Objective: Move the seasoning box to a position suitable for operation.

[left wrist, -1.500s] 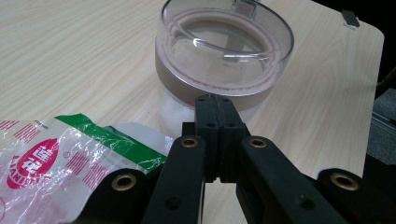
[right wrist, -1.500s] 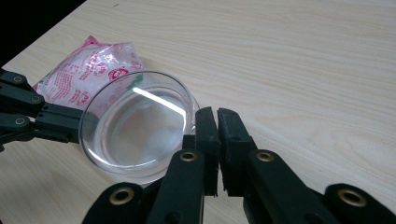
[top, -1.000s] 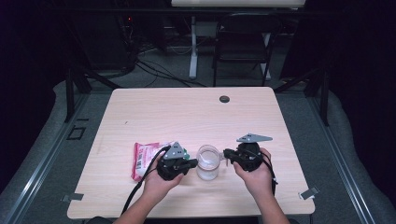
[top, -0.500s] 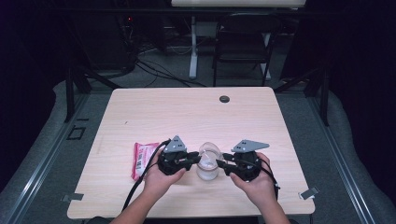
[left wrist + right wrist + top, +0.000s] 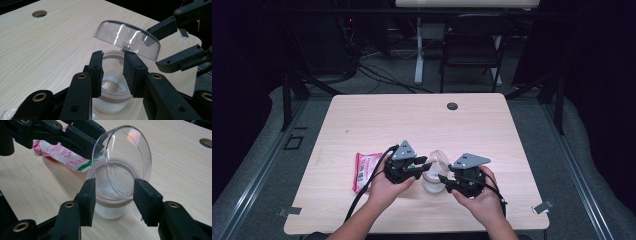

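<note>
A clear jar (image 5: 432,183) stands near the front edge of the table (image 5: 362,120), between the two grippers, with a pink packet (image 5: 363,171) lying just to its left. Its hinged lid (image 5: 126,38) is tipped up and the mouth is uncovered, so the step in hand looks like opening the jar, and that step seems all but done. The left gripper (image 5: 113,71) has just been opening its jaws; they straddle the near rim, and the pads appear to stand off it, though the angle makes contact hard to rule out. The right gripper (image 5: 116,198) has also just been opening; its jaws stand wide either side of the jar's brown collar (image 5: 112,202) with a clear gap on both sides, gripping nothing. White powder (image 5: 113,86) lies in the bottom. Next, I judge, one gripper must steady the jar while the other goes for the packet, taking care not to knock the raised lid back down.
</note>
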{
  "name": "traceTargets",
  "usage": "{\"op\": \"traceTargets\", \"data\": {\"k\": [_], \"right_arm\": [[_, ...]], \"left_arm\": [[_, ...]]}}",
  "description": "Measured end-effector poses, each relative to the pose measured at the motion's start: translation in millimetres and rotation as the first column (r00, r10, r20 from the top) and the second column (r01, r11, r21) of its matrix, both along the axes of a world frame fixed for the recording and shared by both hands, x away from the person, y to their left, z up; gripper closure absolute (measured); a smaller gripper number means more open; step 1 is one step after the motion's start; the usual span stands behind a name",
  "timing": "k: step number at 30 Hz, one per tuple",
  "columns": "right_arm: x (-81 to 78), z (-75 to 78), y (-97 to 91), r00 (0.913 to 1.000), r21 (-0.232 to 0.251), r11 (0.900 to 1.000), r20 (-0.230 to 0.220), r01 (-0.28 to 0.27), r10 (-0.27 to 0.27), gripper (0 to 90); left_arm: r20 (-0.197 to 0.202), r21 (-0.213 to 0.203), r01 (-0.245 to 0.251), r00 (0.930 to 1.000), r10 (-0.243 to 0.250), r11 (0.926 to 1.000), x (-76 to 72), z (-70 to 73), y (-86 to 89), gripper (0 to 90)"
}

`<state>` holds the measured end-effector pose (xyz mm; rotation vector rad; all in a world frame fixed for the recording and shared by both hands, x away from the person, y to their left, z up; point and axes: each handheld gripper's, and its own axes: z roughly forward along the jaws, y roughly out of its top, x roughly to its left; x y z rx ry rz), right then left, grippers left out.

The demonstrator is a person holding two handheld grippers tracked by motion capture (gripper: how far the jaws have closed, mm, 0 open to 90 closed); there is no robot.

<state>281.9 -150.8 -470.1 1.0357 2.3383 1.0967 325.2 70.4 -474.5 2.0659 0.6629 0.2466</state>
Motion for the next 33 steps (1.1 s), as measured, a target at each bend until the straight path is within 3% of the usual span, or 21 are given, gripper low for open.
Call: {"op": "traceTargets", "data": {"k": [10,27,33], "right_arm": [[-0.5,-0.7,0.8,0.9998,-0.007,0.9999,0.017,0.009,-0.009,54.0],[-0.2,2.4,-5.4,0.9999,0.028,0.9995,0.003,0.012,-0.013,57.1],[0.1,2.5,-6.7,0.9999,0.038,0.9992,0.003,0.012,-0.012,57.6]], "left_arm": [[0.000,0.007,-0.006,1.0000,0.006,1.0000,1.8,-1.5,-1.9,68.1],[-0.020,0.107,-0.063,0.9977,0.065,0.9922,11.3,-23.9,-6.3,67.2],[-0.029,0.111,-0.063,0.9973,0.067,0.9918,11.6,-28.9,-7.0,71.3]]}}
